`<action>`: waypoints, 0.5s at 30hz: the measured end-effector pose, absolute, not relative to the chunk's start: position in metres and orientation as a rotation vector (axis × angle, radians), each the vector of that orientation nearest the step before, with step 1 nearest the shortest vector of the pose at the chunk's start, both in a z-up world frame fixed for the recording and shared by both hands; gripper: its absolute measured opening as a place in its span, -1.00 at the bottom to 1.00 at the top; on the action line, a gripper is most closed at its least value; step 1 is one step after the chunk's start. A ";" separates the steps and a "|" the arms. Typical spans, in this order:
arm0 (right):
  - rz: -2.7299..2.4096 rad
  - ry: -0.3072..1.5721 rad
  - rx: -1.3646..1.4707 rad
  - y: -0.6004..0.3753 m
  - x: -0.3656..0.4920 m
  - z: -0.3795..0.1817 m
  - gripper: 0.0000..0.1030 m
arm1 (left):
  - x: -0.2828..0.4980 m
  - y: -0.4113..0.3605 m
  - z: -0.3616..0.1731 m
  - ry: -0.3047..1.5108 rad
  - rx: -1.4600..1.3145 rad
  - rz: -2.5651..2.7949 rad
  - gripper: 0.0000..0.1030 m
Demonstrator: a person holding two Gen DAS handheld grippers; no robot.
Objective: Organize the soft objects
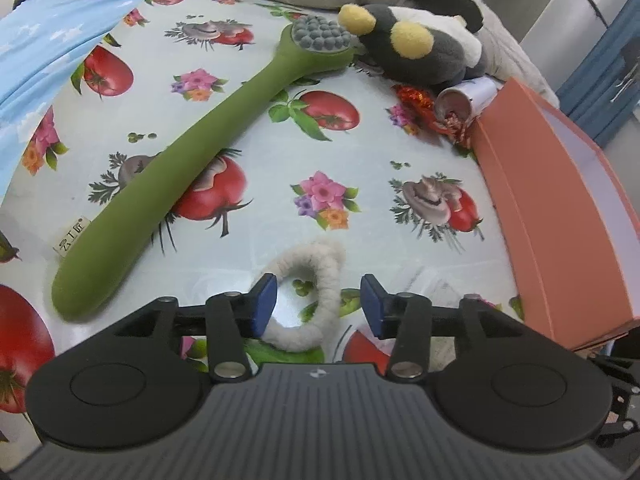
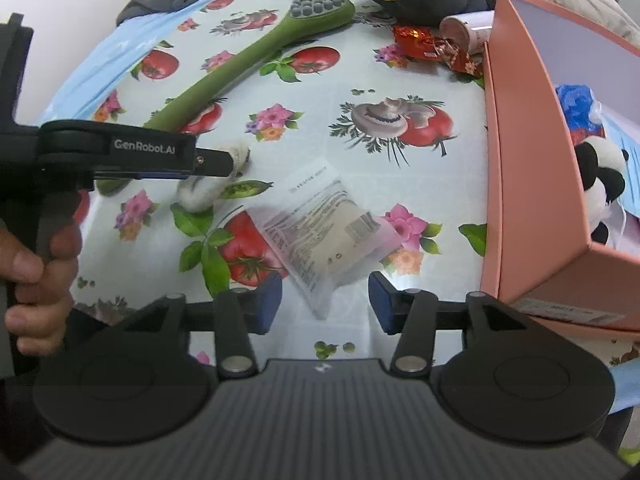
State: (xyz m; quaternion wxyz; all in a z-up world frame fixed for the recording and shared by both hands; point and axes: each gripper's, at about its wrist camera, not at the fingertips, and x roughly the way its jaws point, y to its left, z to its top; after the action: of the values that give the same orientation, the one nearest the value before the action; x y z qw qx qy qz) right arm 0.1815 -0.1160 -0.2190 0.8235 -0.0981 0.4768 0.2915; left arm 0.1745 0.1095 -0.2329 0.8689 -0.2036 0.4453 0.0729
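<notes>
The left gripper (image 1: 319, 304) has its blue-padded jaws apart over a white rope ring (image 1: 310, 292), which lies on the tablecloth (image 1: 256, 152) between them, nothing pressing on it. The right gripper (image 2: 325, 300) is likewise parted, above one end of a clear printed packet (image 2: 320, 228) lying flat on the cloth. A long green massage brush (image 1: 192, 168) stretches diagonally beyond the ring. A grey plush toy with yellow feet (image 1: 416, 48) rests at the far edge. A pink box (image 2: 532, 184) to the right contains a panda plush (image 2: 600, 184).
</notes>
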 end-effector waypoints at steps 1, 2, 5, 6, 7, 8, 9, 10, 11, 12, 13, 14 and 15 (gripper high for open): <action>0.630 1.011 -0.208 -0.117 0.182 -0.218 -0.01 | 0.173 0.110 -0.232 0.927 -0.431 0.143 0.24; 0.643 1.002 -0.210 -0.117 0.183 -0.217 0.02 | 0.173 0.111 -0.231 0.925 -0.437 0.135 0.33; 0.661 0.964 -0.243 -0.112 0.187 -0.215 0.25 | 0.171 0.112 -0.230 0.911 -0.440 0.115 0.42; 0.662 0.953 -0.261 -0.110 0.190 -0.215 0.25 | 0.171 0.112 -0.229 0.905 -0.433 0.115 0.45; 0.668 0.946 -0.272 -0.108 0.193 -0.215 0.25 | 0.172 0.112 -0.229 0.904 -0.425 0.117 0.49; 0.670 0.941 -0.283 -0.106 0.196 -0.216 0.25 | 0.172 0.112 -0.230 0.906 -0.415 0.119 0.52; 0.668 0.942 -0.295 -0.104 0.201 -0.217 0.25 | 0.173 0.112 -0.230 0.908 -0.408 0.114 0.54; 0.669 0.947 -0.305 -0.102 0.204 -0.218 0.25 | 0.174 0.113 -0.230 0.913 -0.399 0.107 0.57; 0.674 0.948 -0.315 -0.100 0.208 -0.220 0.25 | 0.174 0.113 -0.231 0.917 -0.391 0.104 0.62; 0.681 0.944 -0.325 -0.099 0.210 -0.220 0.25 | 0.174 0.113 -0.231 0.920 -0.382 0.101 0.65; 0.689 0.937 -0.335 -0.098 0.212 -0.220 0.25 | 0.175 0.113 -0.231 0.923 -0.368 0.100 0.67; 0.700 0.932 -0.345 -0.096 0.213 -0.220 0.25 | 0.175 0.113 -0.231 0.927 -0.353 0.097 0.69; 0.712 0.930 -0.357 -0.095 0.214 -0.221 0.25 | 0.176 0.112 -0.232 0.931 -0.339 0.092 0.69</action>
State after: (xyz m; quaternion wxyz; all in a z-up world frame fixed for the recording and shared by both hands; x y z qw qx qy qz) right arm 0.2138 -0.0951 -0.2212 0.8184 -0.1675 0.4364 0.3341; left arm 0.1758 0.1121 -0.2315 0.8789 -0.1624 0.4464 0.0443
